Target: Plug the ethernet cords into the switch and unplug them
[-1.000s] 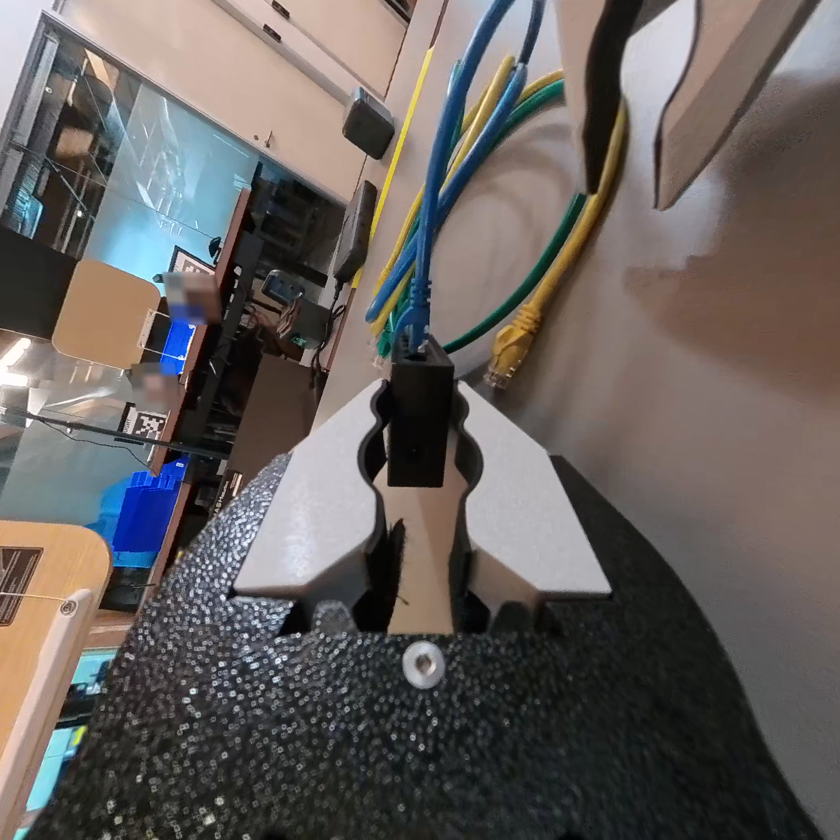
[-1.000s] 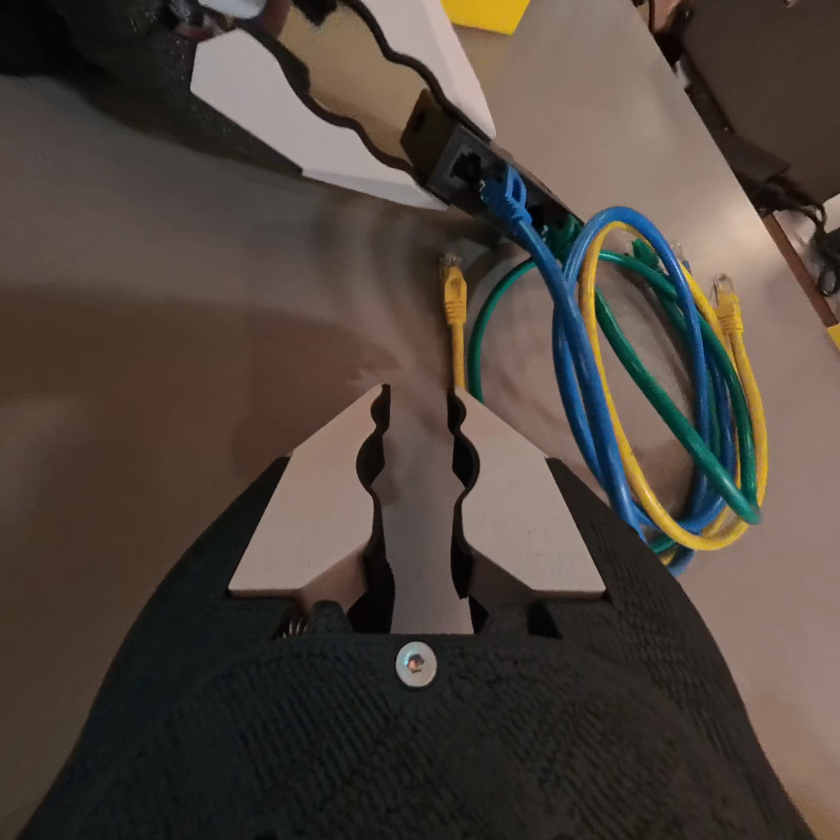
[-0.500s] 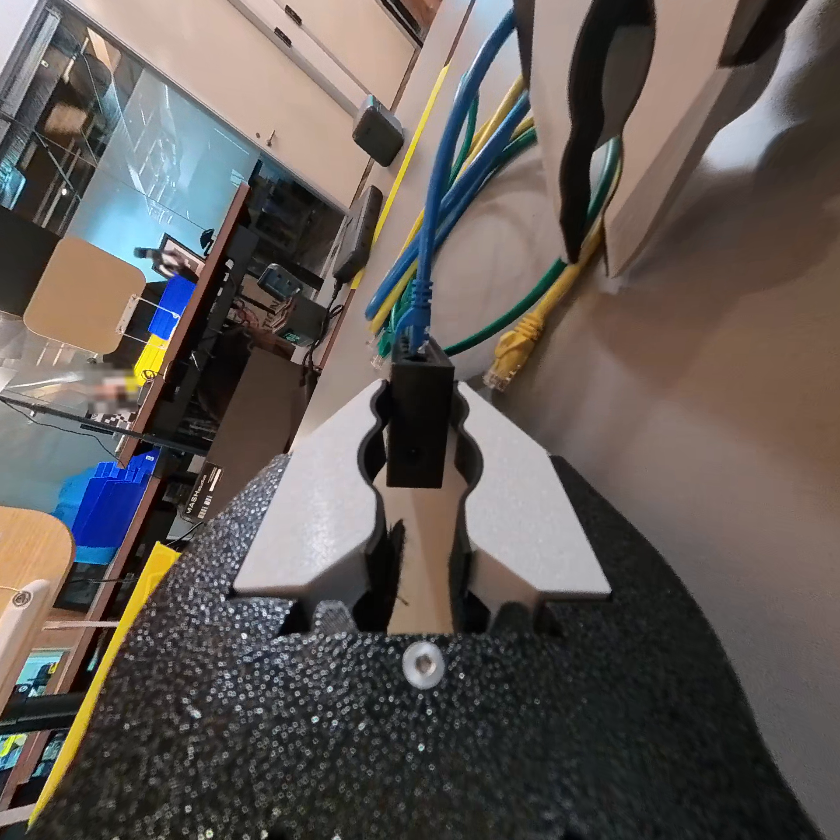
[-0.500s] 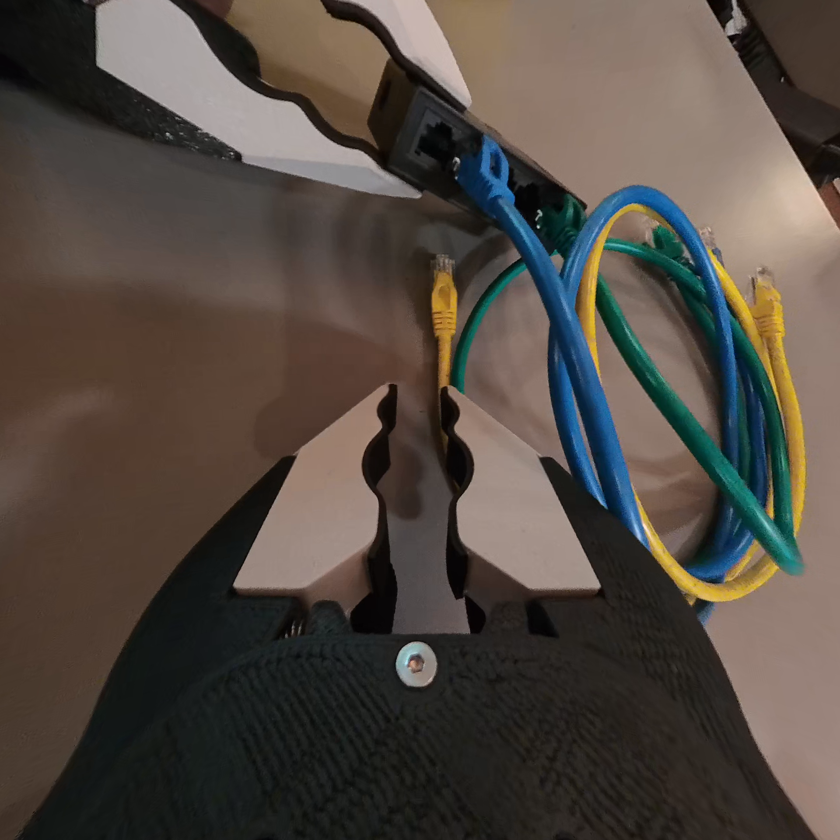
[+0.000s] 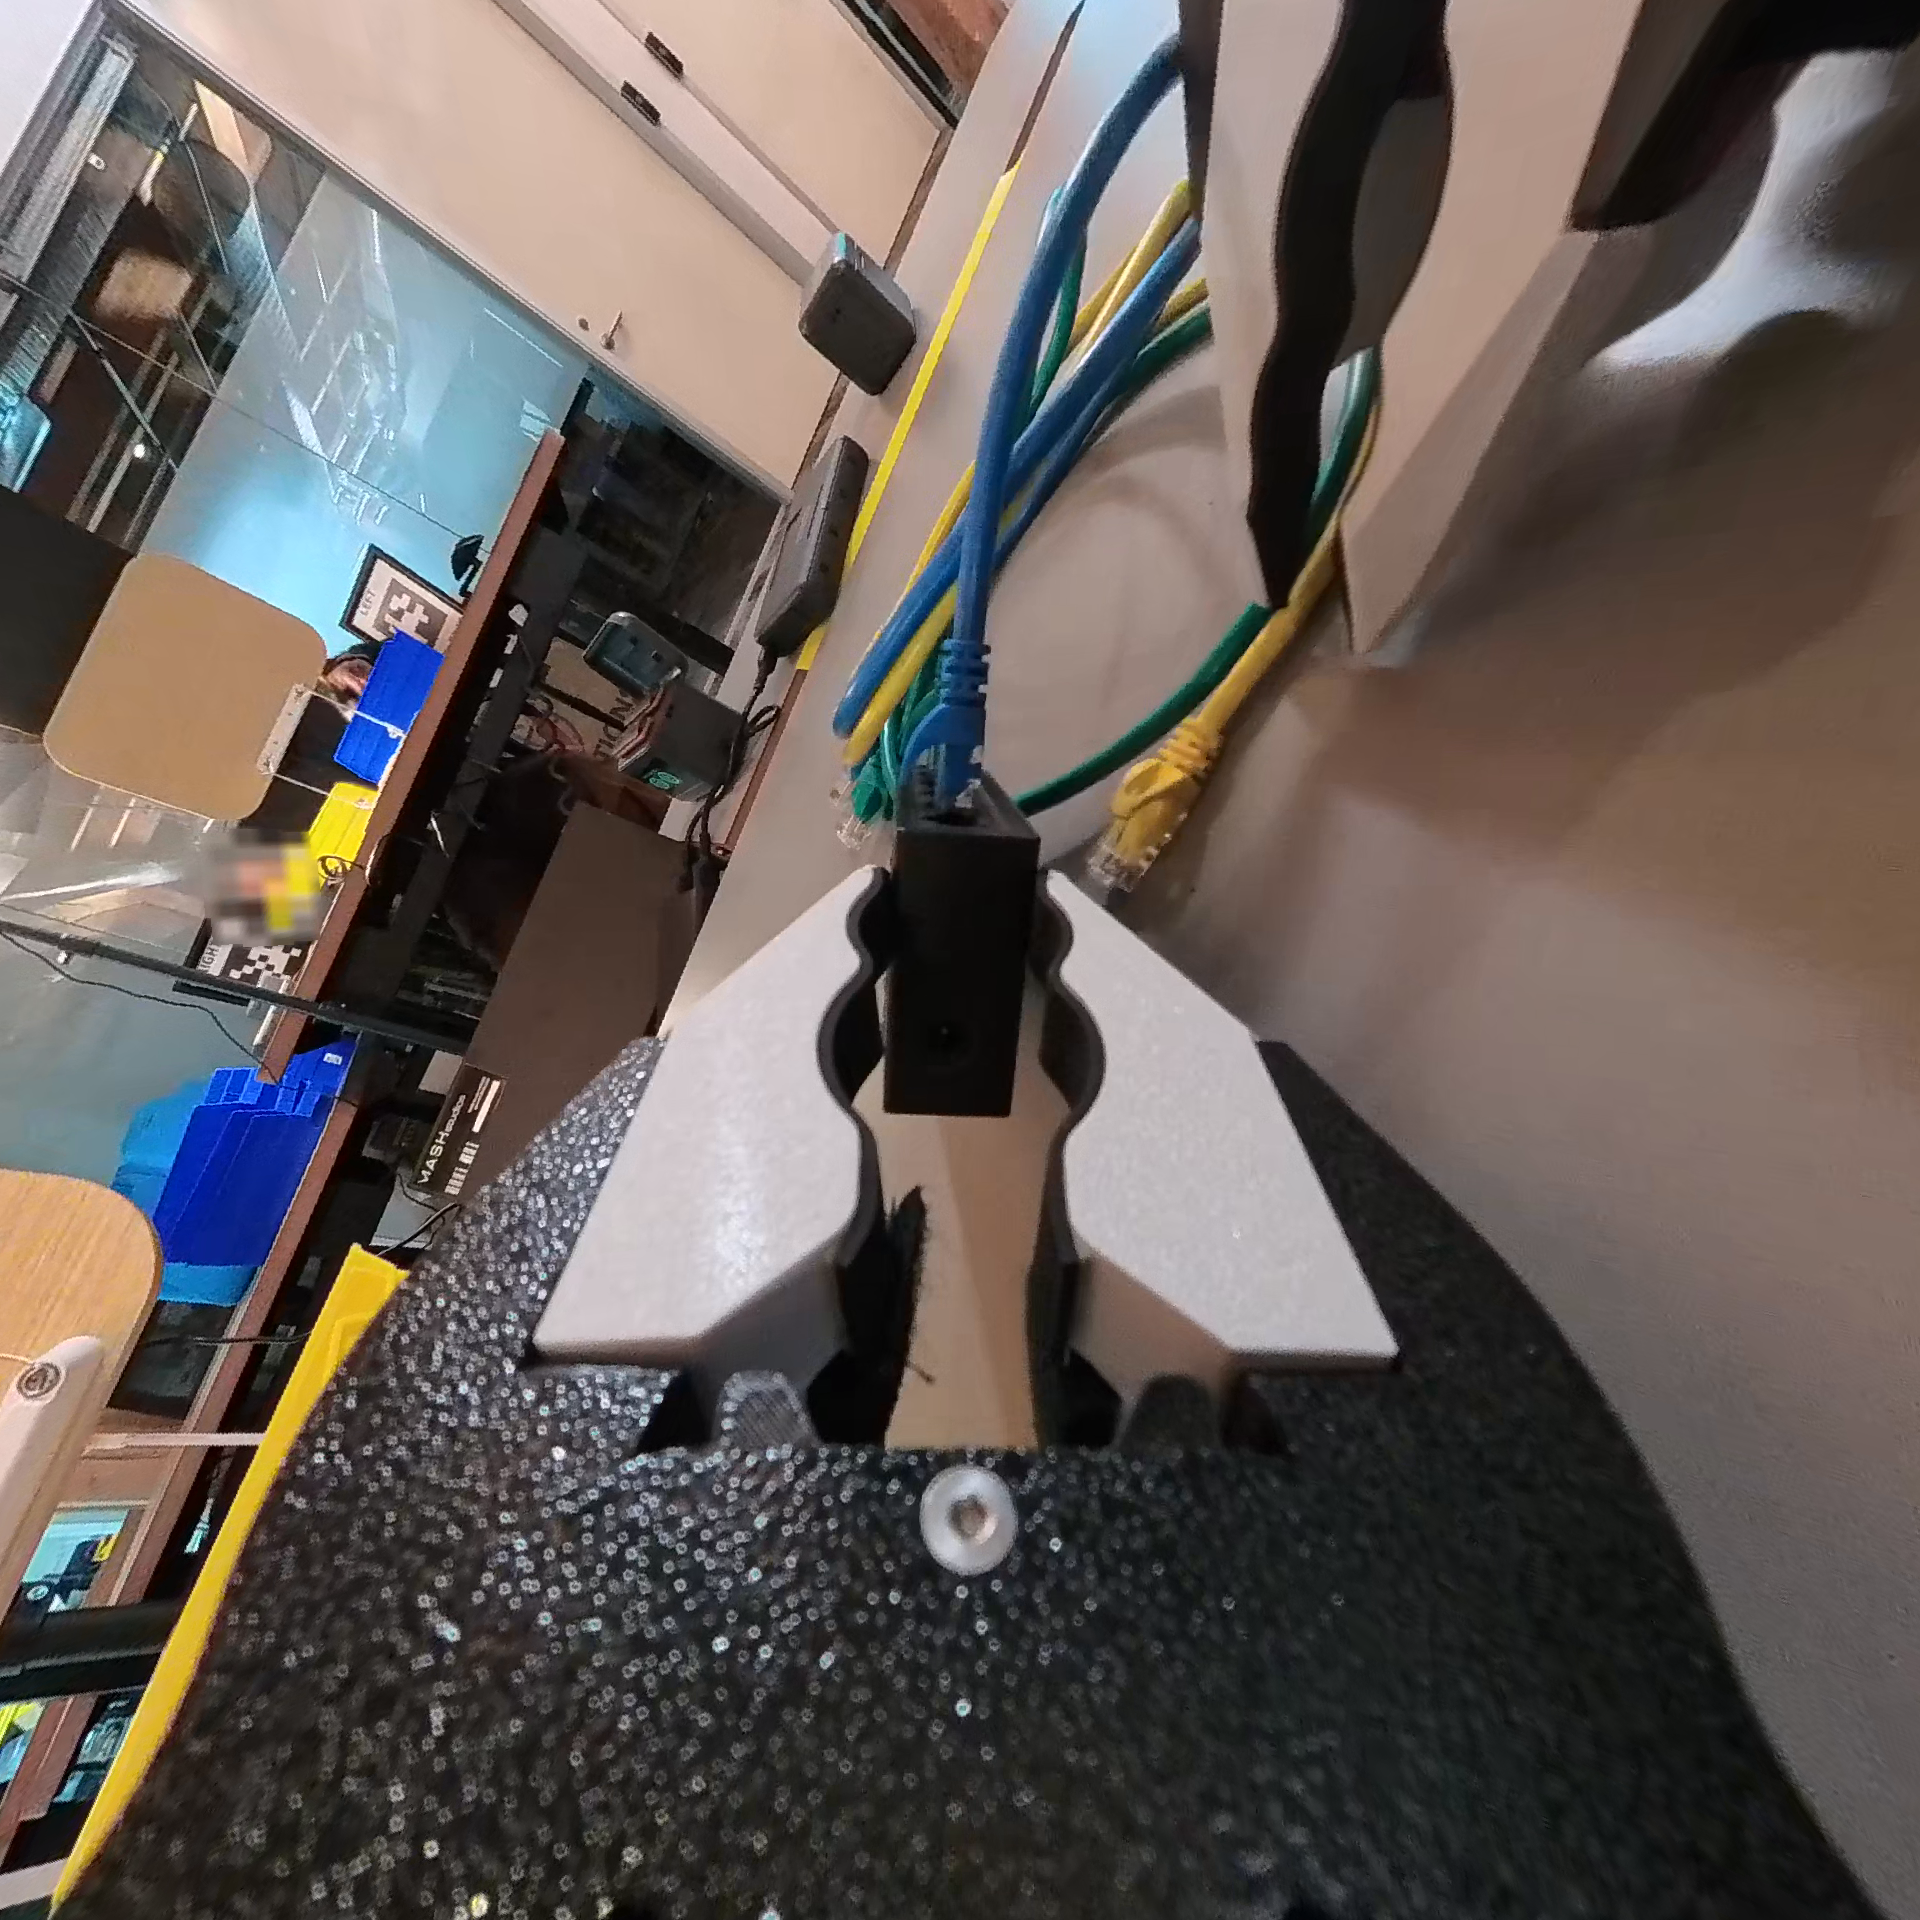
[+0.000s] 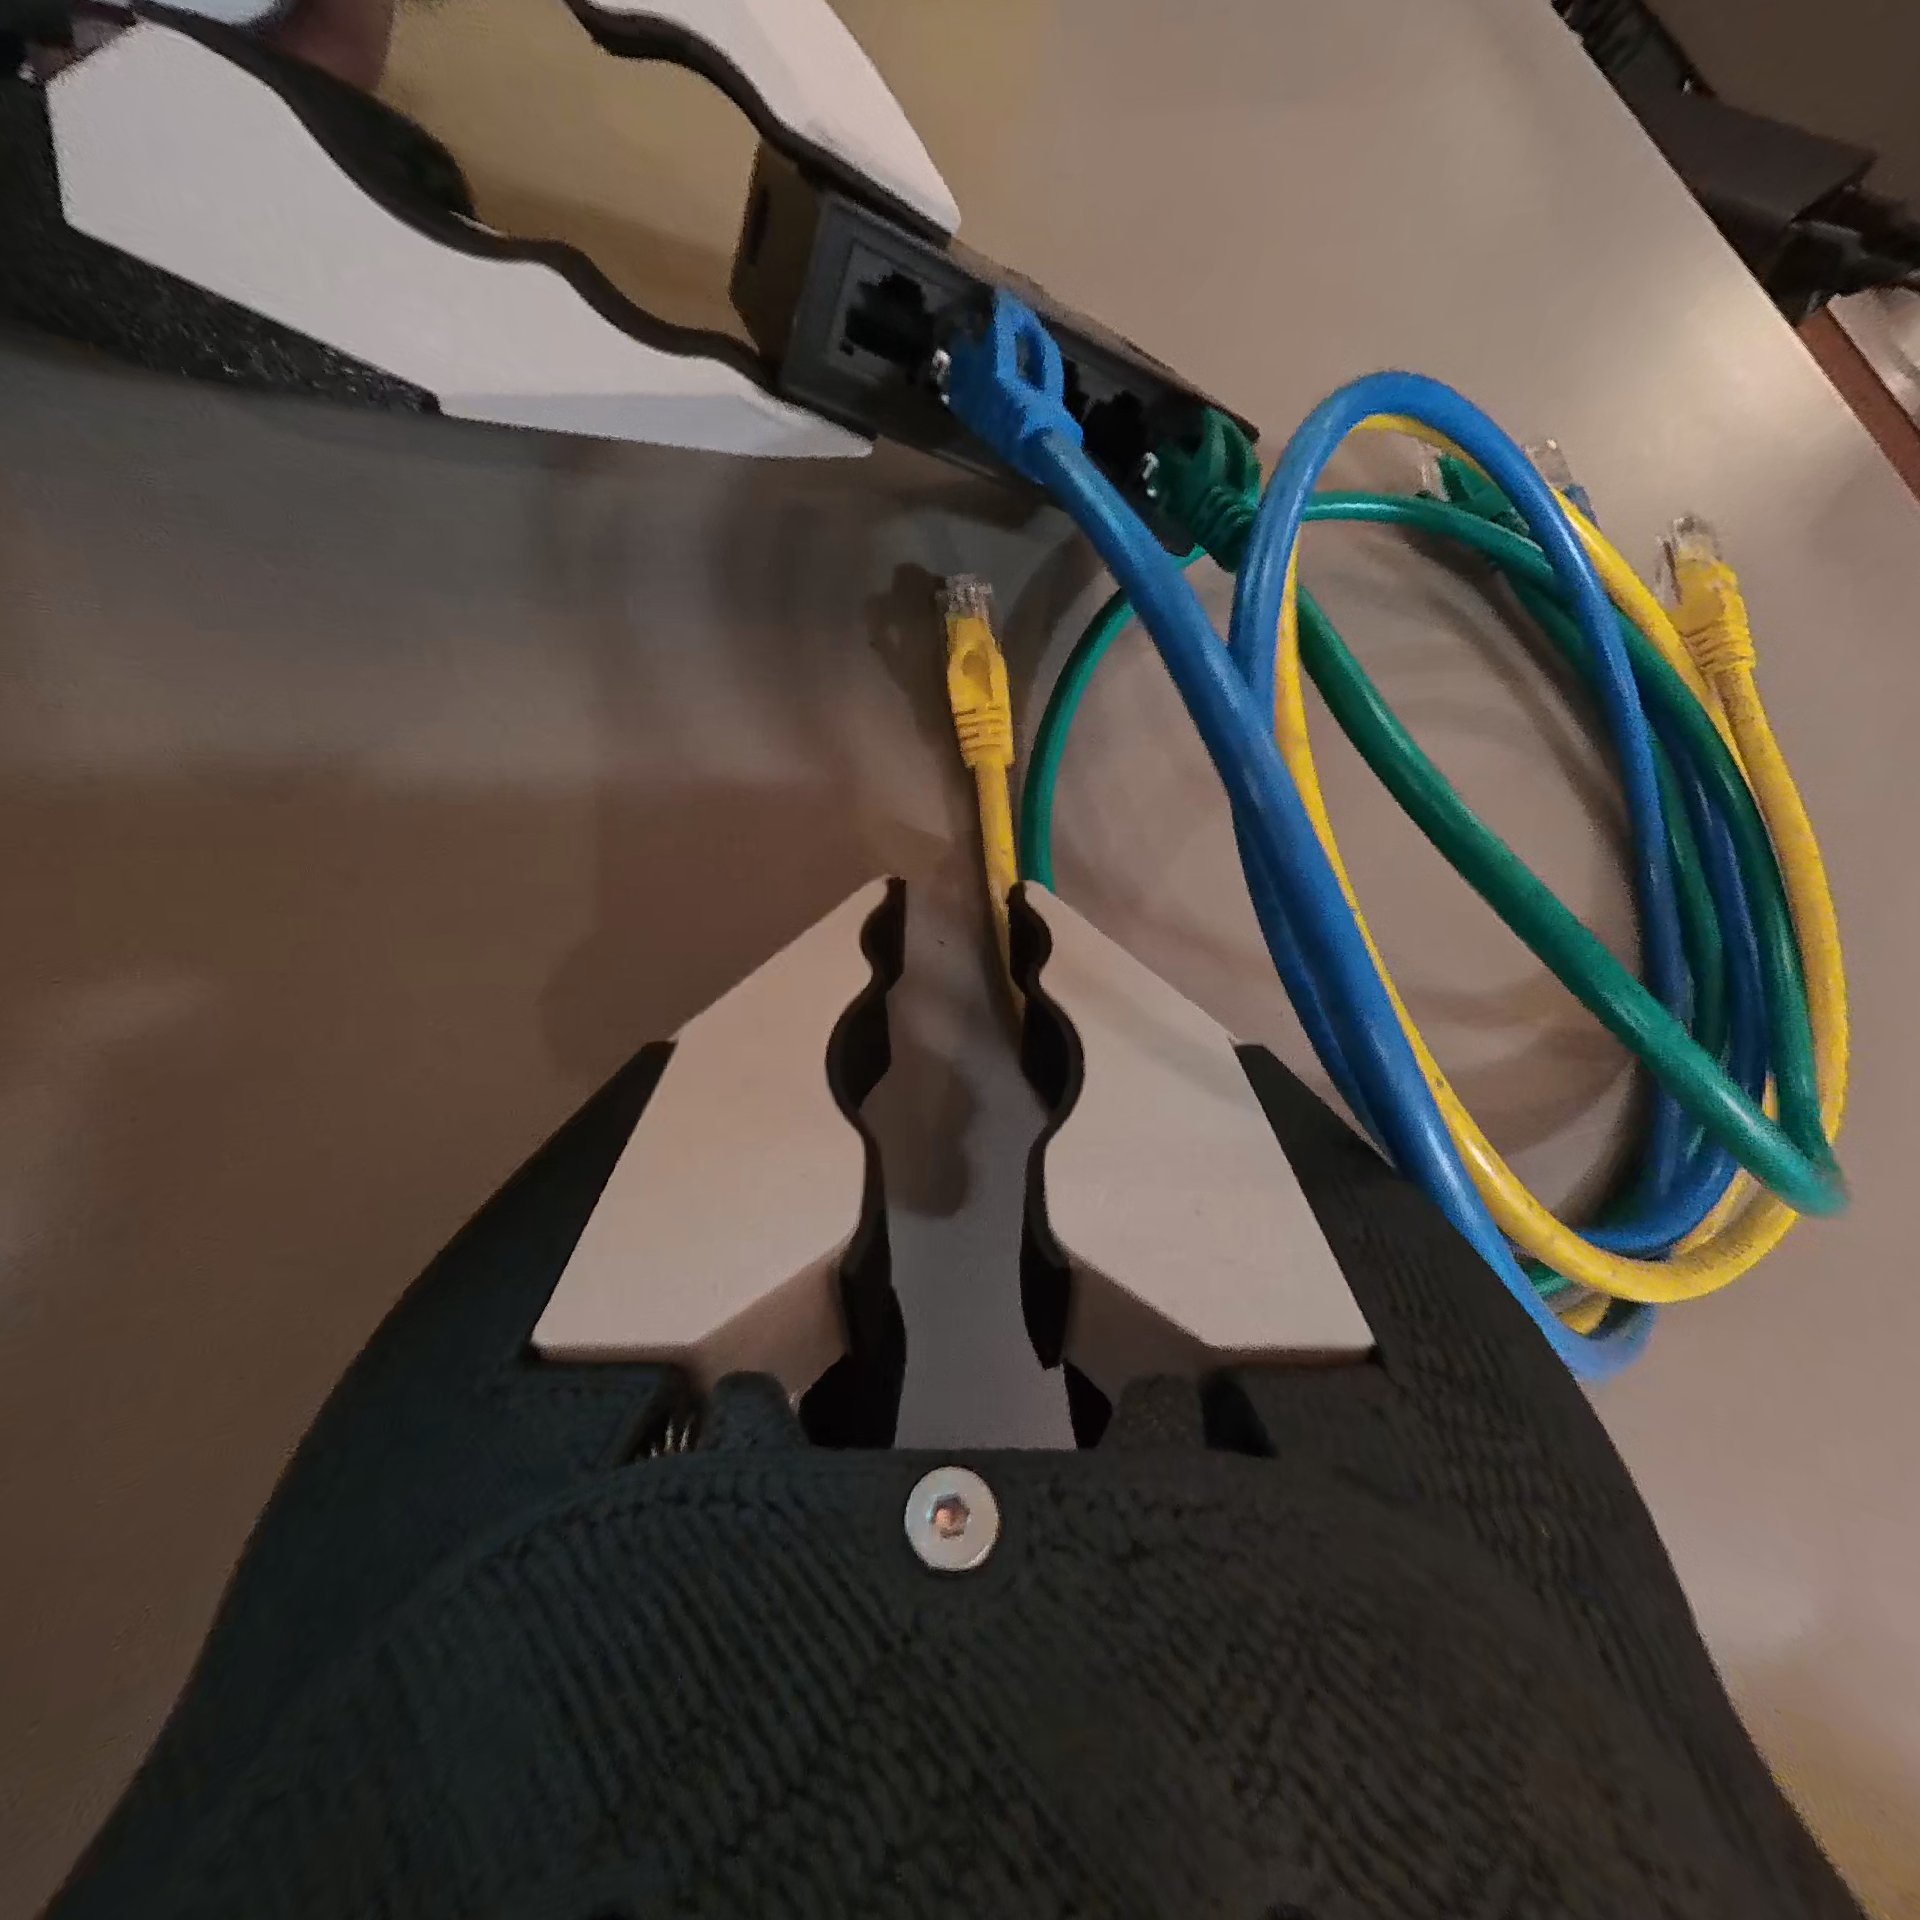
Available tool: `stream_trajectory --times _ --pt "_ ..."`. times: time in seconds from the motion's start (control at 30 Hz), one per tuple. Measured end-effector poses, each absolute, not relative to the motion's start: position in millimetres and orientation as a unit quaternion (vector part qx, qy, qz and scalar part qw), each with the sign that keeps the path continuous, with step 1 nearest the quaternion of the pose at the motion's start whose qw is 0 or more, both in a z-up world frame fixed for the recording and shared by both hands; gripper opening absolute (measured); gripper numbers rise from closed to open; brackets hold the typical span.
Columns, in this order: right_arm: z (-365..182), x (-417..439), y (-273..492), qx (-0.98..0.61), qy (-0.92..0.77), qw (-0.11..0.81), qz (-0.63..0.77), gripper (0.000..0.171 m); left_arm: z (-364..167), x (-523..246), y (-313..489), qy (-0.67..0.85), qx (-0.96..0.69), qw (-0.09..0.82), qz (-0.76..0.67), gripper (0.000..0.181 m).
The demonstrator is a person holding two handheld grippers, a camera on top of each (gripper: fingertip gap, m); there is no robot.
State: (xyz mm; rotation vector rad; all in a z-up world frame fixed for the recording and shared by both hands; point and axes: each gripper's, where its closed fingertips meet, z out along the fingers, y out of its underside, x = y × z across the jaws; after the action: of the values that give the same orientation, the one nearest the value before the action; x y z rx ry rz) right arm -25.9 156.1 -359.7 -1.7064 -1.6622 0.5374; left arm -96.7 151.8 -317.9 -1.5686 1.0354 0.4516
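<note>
My left gripper is shut on the end of a black switch and holds it on the grey table. A blue cord's plug and a green cord's plug sit in the switch. A loose yellow plug lies on the table just ahead of my right gripper, which is open. The yellow cord runs into the gap beside its right finger. The left wrist view shows the right gripper over that yellow cord, and the plug. The left gripper shows at top left.
The blue, yellow and green cords lie in a tangled coil to the right, with free ends at its far side. Two black boxes and a yellow tape line lie along the table's far edge. Dark gear sits beyond the table. The tips of one gripper are about 9 centimetres away from the tips of the other.
My right gripper has moved forward and down along the yellow cord, which now lies between its fingers. The left gripper still holds the switch.
</note>
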Motion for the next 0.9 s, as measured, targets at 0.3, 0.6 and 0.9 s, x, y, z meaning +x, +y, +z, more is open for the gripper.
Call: stream_trajectory --times 0.3,0.6,0.9 --pt "-359.4 -18.7 149.9 -0.679 -0.618 0.314 0.243 0.021 -319.2 -95.8 151.1 0.448 -0.664 0.564 0.199 0.023" --pt "-358.2 -17.1 139.3 -0.678 -0.61 0.279 0.299 0.017 -320.6 -94.8 150.6 0.454 -0.661 0.561 0.206 0.023" --pt "-362.9 -20.2 145.7 -0.686 -0.592 0.287 0.311 0.011 -321.8 -93.1 149.6 0.46 -0.657 0.558 0.212 0.023"
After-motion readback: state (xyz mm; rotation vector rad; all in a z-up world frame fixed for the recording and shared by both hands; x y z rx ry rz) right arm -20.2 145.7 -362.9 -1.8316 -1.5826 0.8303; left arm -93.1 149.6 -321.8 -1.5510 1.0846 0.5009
